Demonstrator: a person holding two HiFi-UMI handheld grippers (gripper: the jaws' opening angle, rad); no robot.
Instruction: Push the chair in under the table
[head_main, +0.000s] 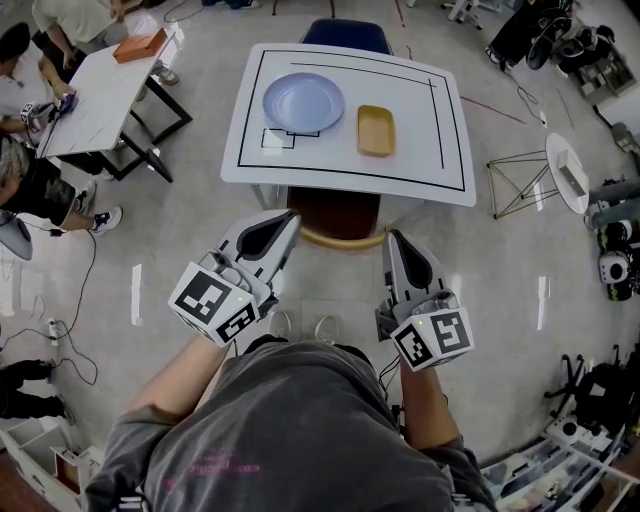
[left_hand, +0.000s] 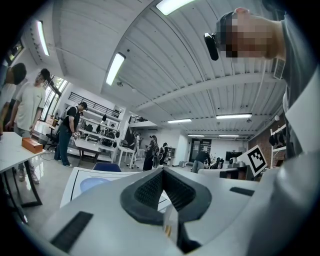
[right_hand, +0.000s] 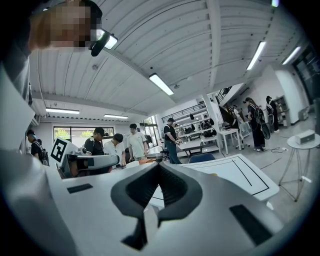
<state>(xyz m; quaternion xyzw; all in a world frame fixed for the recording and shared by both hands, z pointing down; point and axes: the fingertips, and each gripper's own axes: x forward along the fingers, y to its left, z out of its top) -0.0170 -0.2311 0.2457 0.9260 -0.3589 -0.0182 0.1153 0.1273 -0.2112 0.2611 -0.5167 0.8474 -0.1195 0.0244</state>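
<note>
A chair with a brown seat (head_main: 335, 212) and a curved tan backrest (head_main: 340, 240) stands partly under the near edge of the white table (head_main: 420, 175). On the table lie a pale blue plate (head_main: 303, 101) and a yellow dish (head_main: 376, 130). My left gripper (head_main: 290, 218) is shut and empty, its tips by the left end of the backrest. The right gripper (head_main: 392, 240), also shut and empty, sits at the backrest's right end. Contact with the chair cannot be told. In the left gripper view the shut jaws (left_hand: 161, 171) point level toward the table (left_hand: 75, 182). The right gripper view shows the same (right_hand: 157, 166).
A blue chair (head_main: 345, 32) stands at the table's far side. A second table (head_main: 95, 95) with an orange box (head_main: 140, 45) and seated people is at the left. A wire stand (head_main: 520, 185) and a small round table (head_main: 567, 172) stand to the right. Cables lie on the floor.
</note>
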